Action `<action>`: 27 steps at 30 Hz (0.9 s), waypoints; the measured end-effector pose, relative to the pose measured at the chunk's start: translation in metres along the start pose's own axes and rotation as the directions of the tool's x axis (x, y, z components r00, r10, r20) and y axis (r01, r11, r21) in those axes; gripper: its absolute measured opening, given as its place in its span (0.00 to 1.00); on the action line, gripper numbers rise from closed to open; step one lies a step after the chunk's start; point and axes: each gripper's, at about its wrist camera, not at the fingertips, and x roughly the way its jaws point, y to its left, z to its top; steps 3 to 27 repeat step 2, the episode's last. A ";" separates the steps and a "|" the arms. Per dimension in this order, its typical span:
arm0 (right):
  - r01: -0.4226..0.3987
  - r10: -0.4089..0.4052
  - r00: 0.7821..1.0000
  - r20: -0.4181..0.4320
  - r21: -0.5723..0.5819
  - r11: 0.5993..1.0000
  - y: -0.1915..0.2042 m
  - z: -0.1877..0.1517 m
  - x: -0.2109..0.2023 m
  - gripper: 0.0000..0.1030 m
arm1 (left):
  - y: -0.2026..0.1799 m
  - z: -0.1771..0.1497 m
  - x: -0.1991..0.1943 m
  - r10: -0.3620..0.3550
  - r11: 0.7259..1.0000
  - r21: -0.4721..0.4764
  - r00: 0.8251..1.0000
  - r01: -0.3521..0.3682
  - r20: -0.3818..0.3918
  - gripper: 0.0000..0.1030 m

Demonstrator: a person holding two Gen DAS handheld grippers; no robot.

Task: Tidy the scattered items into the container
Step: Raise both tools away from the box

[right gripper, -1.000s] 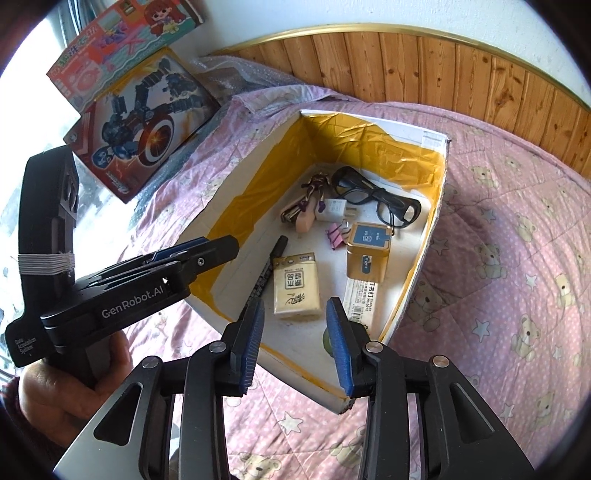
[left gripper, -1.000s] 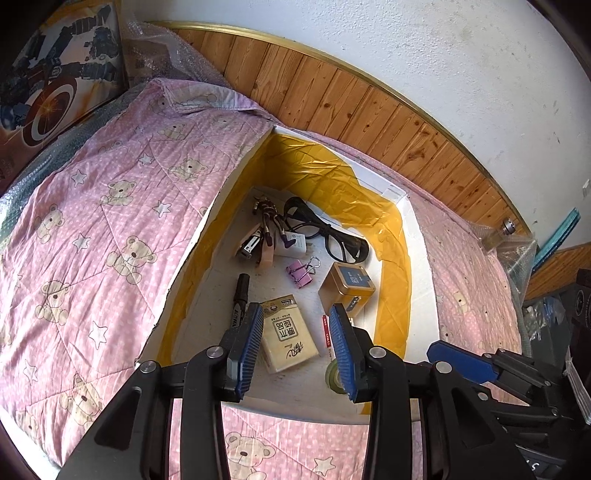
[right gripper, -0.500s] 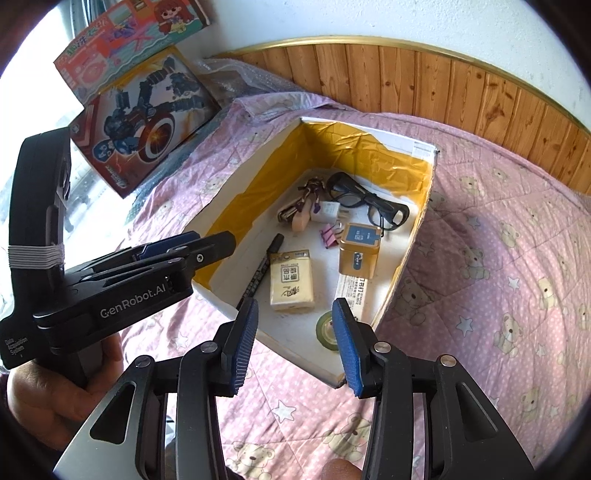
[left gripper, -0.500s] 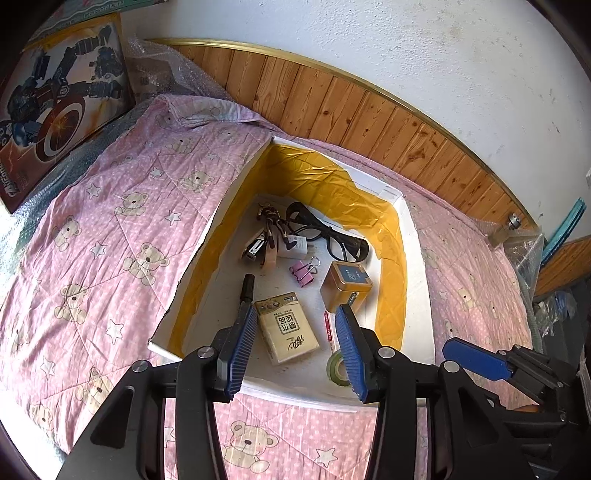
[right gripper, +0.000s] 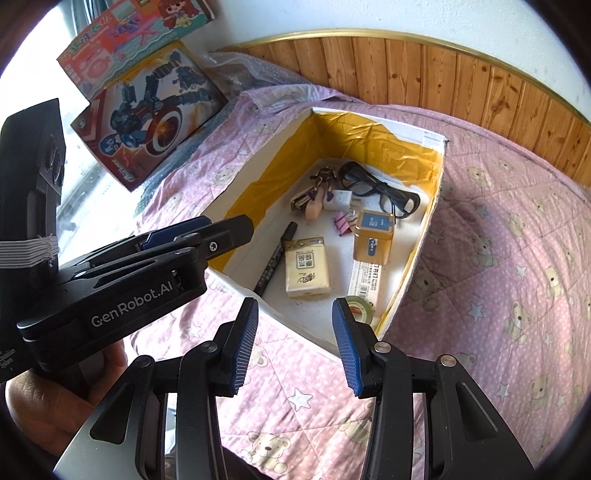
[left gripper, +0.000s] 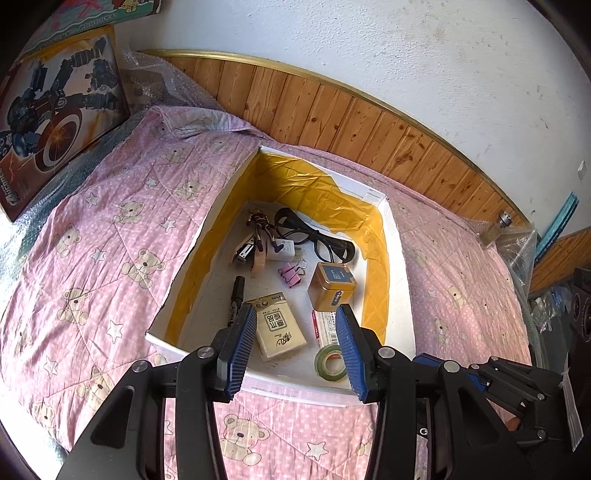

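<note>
Both grippers have drawn back and risen since a second ago, so the whole container (left gripper: 395, 266) now shows, a white box lined in yellow lying on the pink bear-print bed (left gripper: 110, 236). Left gripper (left gripper: 295, 349) and right gripper (right gripper: 293, 345) each hang with jaws spread and nothing between them.

Only the right wrist view shows the person's hand (right gripper: 48, 410) around the left gripper's handle, and a second toy box (right gripper: 129, 33) above the robot-figure one (right gripper: 147, 110); the left view shows the right gripper's body at its lower right edge.

Inside the box lie one pair of black glasses (left gripper: 314, 232), one marker (left gripper: 236, 291), one tissue pack (left gripper: 279, 326), one gold tin (left gripper: 332, 288), one pink binder clip (left gripper: 290, 273), one green tape roll (left gripper: 330, 363), one long staples carton (right gripper: 367, 278) and one key bunch (left gripper: 258, 232) (its pieces are too tangled to count).
</note>
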 end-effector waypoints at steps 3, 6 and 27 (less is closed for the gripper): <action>0.003 -0.003 1.000 0.005 -0.004 1.000 0.002 0.000 -0.002 0.43 | -0.001 -0.001 -0.002 -0.001 1.000 0.002 1.000 0.001 0.001 0.45; 0.003 -0.003 1.000 0.005 -0.004 1.000 0.002 0.000 -0.002 0.43 | -0.001 -0.001 -0.002 -0.001 1.000 0.002 1.000 0.001 0.001 0.45; 0.003 -0.003 1.000 0.005 -0.004 1.000 0.002 0.000 -0.002 0.43 | -0.001 -0.001 -0.002 -0.001 1.000 0.002 1.000 0.001 0.001 0.45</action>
